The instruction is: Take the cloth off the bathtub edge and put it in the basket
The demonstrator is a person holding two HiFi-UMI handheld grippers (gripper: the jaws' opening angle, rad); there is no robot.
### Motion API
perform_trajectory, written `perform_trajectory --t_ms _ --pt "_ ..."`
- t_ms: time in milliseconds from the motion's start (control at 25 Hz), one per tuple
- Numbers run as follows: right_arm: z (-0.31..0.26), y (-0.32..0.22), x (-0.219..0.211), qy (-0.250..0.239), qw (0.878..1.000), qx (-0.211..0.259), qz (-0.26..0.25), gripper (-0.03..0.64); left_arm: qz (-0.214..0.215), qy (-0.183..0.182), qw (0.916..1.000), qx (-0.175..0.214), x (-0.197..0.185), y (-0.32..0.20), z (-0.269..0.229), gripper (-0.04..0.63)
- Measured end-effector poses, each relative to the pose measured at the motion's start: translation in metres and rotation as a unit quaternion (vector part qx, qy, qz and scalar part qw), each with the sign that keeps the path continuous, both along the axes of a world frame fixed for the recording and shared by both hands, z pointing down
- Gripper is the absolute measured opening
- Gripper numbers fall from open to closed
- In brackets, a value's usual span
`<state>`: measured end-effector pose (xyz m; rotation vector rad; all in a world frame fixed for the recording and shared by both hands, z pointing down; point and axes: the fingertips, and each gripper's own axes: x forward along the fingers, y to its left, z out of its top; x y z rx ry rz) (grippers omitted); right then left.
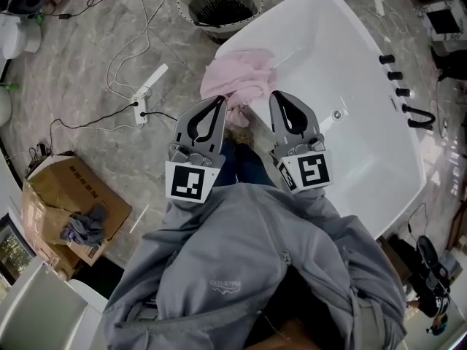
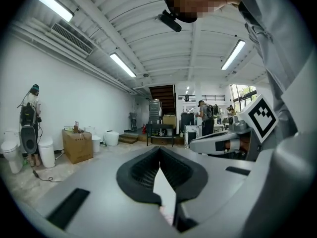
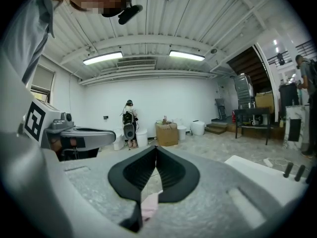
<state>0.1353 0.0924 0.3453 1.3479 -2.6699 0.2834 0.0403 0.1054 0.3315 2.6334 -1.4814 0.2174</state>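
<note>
Because the pink cloth point(image 1: 235, 84) lies as a soft, crumpled heap over the near rim of the white bathtub point(image 1: 343, 57), I judge it light and limp. It should sag and trail when lifted rather than keep a shape, and it may drag a little on the smooth rim. The raised fold at the top of the bunch looks the best place to pinch, since a bite into thick gathered fabric is less likely to slip than one on a thin edge. Both claws are fully closed and hold nothing. The left gripper point(image 1: 219, 102) and the right gripper point(image 1: 277, 97) hover close to the cloth, one at each side of its lower part. The round basket point(image 1: 219, 6) stands on the floor just beyond the tub's corner, near the cloth.

How far the cloth hangs down the tub's outer side is hidden behind the grippers. Each gripper view looks out across the room and shows only a sliver of pink below its closed jaws — nothing of the basket. The basket's inside is dark — whether anything lies in it I cannot tell.
</note>
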Motion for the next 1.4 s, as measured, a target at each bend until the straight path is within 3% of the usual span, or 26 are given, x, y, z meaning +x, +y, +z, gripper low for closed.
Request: perform_trajectory --t_ms 360,560,800,1240,1400 --pt "0.056 -0.027 -0.005 0.015 0.999 -0.014 -0.027 0.005 0.021 -0.024 0.9994 -0.015 -0.001 -0.029 0.059 0.006" --pt "0.095 -0.033 -0.009 0.030 0.998 -0.027 -0.044 0.005 0.046 -0.059 0.9972 0.008 0.002 -0.043 0.095 0.006" --pt "0.150 -0.036 -0.013 0.041 0.997 -0.047 -0.052 0.005 0.038 -0.032 0.9981 -0.037 -0.003 -0.048 0.147 0.006" --pt "0.213 -0.043 -0.007 0.055 0.994 -0.050 -0.078 0.005 0.056 -0.075 0.9955 -0.017 0.003 -0.056 0.205 0.006" --pt "0.239 -0.042 -0.010 0.068 0.991 -0.067 -0.095 0.005 0.062 -0.081 0.9939 -0.041 0.004 -0.056 0.235 0.006"
